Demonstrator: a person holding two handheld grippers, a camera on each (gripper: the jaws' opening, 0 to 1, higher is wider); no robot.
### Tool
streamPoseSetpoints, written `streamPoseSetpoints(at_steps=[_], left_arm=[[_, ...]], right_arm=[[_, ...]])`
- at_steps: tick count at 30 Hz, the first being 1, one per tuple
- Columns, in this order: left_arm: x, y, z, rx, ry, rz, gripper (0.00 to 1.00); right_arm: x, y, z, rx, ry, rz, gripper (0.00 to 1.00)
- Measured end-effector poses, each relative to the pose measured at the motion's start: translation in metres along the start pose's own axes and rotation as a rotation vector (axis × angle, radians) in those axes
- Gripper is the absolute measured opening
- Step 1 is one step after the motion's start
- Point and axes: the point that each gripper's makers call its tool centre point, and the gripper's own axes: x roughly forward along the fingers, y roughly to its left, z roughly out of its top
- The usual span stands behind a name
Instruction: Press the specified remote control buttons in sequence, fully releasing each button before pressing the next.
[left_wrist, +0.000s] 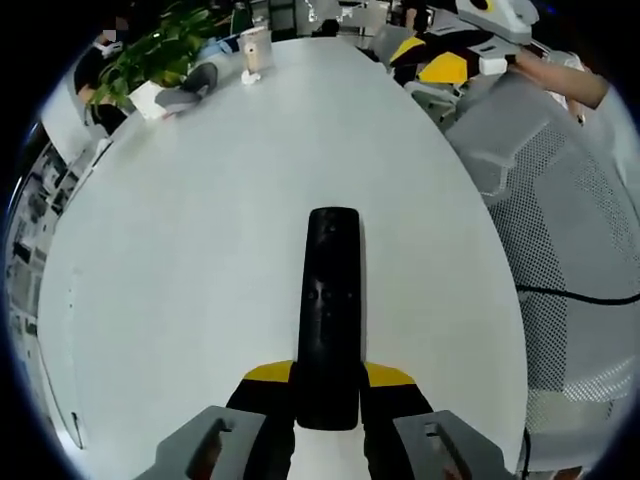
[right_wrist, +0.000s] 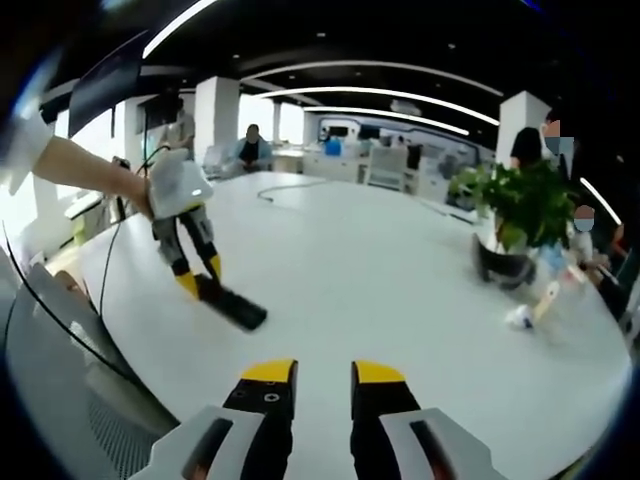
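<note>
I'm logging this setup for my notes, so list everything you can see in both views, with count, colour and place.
remote control: one, black, on the table, its near end between the left gripper's jaws
table: one, white, oval
potted plant: one, green leaves in a dark pot, near the table's far edge
mesh chair: one, grey, beside the table
people: several in the background, some seated
left gripper: yellow-tipped, shut on the remote
right gripper: yellow-tipped, open, holding nothing
</note>
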Motion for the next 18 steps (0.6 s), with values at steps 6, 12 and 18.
streamPoseSetpoints(at_steps=[6, 12, 18], left_arm=[[0.000, -0.004, 0.000, -0.011, -0.011, 0.000, 0.23], [0.000, -0.012, 0.001, -0.016, -0.017, 0.001, 0.23], [0.001, -0.025, 0.002, -0.012, -0.030, 0.007, 0.23]], right_arm=[[0.001, 0.002, -0.001, -0.010, 0.008, 0.008, 0.17], [0.002, 0.004, -0.002, -0.015, 0.014, 0.016, 0.17], [0.002, 0.006, -0.002, -0.021, 0.020, 0.028, 0.16]])
